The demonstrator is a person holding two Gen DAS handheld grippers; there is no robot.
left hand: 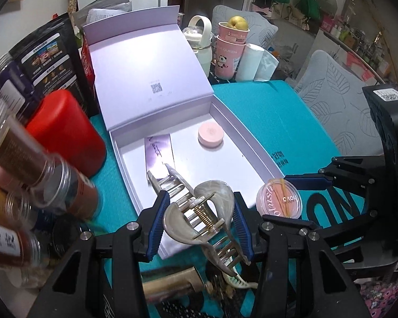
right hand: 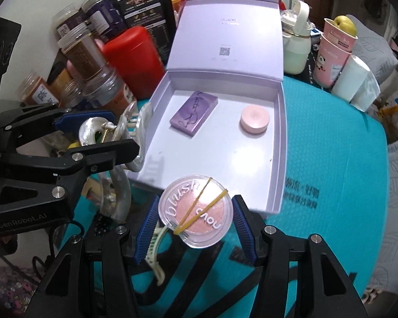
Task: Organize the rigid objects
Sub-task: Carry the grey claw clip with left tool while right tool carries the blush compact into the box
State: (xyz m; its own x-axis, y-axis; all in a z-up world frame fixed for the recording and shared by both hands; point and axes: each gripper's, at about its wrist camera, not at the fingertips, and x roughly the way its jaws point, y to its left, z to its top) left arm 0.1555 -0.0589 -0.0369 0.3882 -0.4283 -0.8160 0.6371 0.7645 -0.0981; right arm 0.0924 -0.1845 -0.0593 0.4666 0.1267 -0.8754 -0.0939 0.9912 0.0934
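Item 1. Box, pale lilac, lid hinged back, sitting on the teal mat; the landmark for all entries below. Holds a purple case toward its back left and a pink puck toward its back right, well apart.

Item 2. Hair clip, pearly, sprung. Held above the box's near left corner by the left gripper, jaws pinching it across the hinge end. Risk: the curved shell is slick and the grip sits off-centre, so it may pivot or slip out; pressure on the wings could also spring the teeth open (which would snag the box wall on release).

Item 3. Blush compact, round, clear lid, bound with a yellow rubber band. Held over the box's near edge by the right gripper, jaws closed on its rim. Risk: a round edge can squirt sideways, and dropped on edge it may roll out.

Item 4. Both grippers close together at the box front; collision likely if both lower at once.

Item 5. Red canister and jars, left of box; a wide left swing could topple them.
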